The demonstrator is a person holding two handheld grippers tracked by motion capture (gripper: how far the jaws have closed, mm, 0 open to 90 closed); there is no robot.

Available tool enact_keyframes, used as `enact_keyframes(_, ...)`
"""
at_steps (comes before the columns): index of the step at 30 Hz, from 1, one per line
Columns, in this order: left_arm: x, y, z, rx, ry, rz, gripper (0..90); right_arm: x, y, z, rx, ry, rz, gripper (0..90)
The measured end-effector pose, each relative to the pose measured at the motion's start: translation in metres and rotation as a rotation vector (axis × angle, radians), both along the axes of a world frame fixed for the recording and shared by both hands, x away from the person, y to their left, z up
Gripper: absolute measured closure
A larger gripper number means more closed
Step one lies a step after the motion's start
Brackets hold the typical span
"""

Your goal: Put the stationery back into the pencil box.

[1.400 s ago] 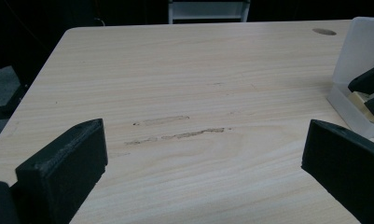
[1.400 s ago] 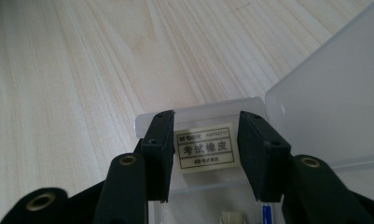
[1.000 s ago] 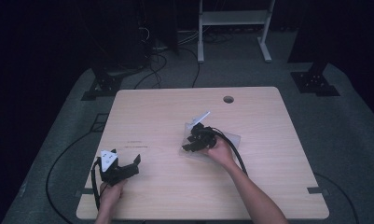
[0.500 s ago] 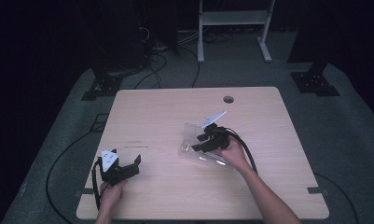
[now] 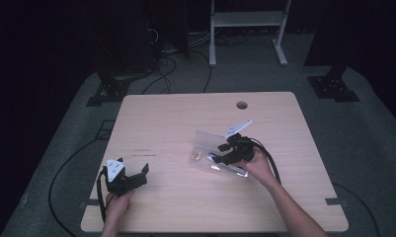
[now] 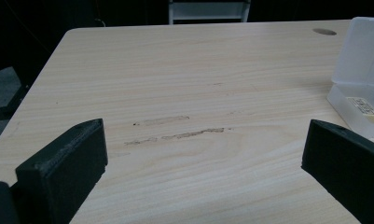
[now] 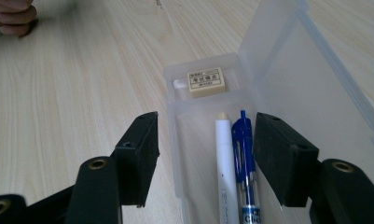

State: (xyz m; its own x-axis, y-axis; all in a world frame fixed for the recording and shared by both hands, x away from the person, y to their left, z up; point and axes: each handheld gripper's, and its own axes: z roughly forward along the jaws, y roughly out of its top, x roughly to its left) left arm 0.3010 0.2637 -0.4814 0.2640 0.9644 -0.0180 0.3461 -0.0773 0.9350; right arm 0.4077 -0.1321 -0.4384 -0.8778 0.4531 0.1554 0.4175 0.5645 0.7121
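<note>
While lid up: case point(image 7: 208, 140) holds eraser point(image 7: 206, 82), pens point(image 7: 236, 158) | both tongs wide

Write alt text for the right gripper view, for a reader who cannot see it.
An open clear plastic pencil case lies on a light wooden table, holding a white pen, a blue pen and an eraser. The right tool has its two black jaws open, one on each side of the case's tray. The lid stands open at the right.
</note>
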Motion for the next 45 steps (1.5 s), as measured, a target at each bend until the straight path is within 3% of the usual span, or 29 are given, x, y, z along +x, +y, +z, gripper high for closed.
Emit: enact_keyframes(45, -0.001, -0.002, 0.000, 0.015, -0.001, -0.004, 0.0, -0.019, -0.057, -0.004, 0.015, 0.003, -0.067, 34.6)
